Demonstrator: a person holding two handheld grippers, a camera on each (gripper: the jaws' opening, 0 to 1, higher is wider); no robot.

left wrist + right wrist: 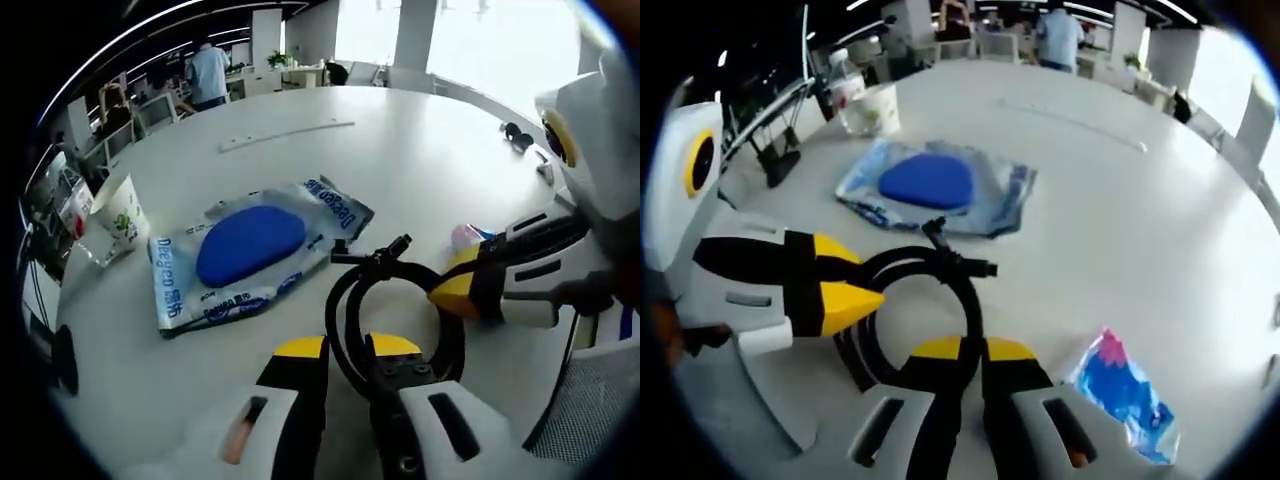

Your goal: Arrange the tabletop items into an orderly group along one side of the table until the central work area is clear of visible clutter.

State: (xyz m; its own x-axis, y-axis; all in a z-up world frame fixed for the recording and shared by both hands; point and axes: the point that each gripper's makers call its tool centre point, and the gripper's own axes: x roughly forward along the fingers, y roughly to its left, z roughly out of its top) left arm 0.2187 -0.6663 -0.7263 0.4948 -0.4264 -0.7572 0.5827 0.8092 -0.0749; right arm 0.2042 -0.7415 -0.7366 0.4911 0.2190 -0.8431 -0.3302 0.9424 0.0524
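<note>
A black cable coil [390, 300] lies on the white round table [420, 170], with both grippers on it. My left gripper [347, 347] is shut on the near side of the loop. My right gripper [452, 292] comes in from the right and pinches the loop's other side. In the right gripper view the cable coil [940, 265] runs down between the closed yellow tips of the right gripper [975, 350], and the left gripper [875, 293] holds its left edge. Beyond the coil lies a clear plastic package with a blue oval pad [250, 245] [930, 182].
A paper cup [120, 210] [875, 108] and a water bottle [845, 80] stand near the table edge. A small pink and blue packet [1125, 395] [465, 237] lies beside the coil. A thin white strip [285, 135] lies farther back. A grey mesh chair [600, 400] adjoins the table.
</note>
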